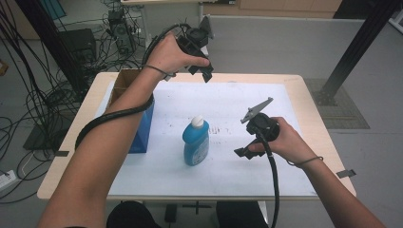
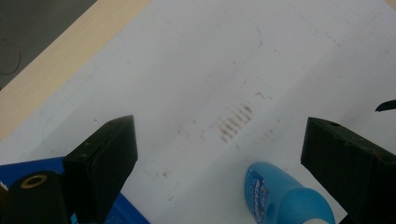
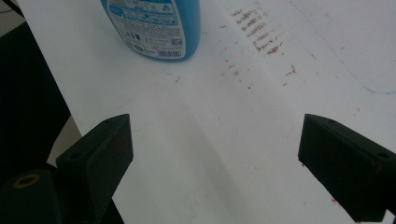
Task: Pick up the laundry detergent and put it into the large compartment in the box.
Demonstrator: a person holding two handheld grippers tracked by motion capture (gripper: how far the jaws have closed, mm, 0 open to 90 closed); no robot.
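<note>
Blue detergent bottle (image 1: 196, 142) stands upright mid-sheet, right gripper (image 1: 245, 152) just off its 3 o'clock, left gripper (image 1: 202, 72) up at 12, well apart. Both jaw pairs spread wide, nothing between.

A pale wooden bench (image 1: 309, 102) with rounded corners stands on a grey floor (image 1: 285, 42), most of its top covered by a white sheet (image 1: 237, 102) marked with small brown stains. Left of the bench, black cables (image 1: 33, 95) lie tangled over the floor, and a white power strip (image 1: 5, 179) sits near the left edge. A dark box-shaped unit (image 1: 78, 42) stands farther back among the cables. On the right a black metal post (image 1: 356, 47) slants down to a foot beside a dark floor mat (image 1: 344, 107). The light is even and soft.
</note>
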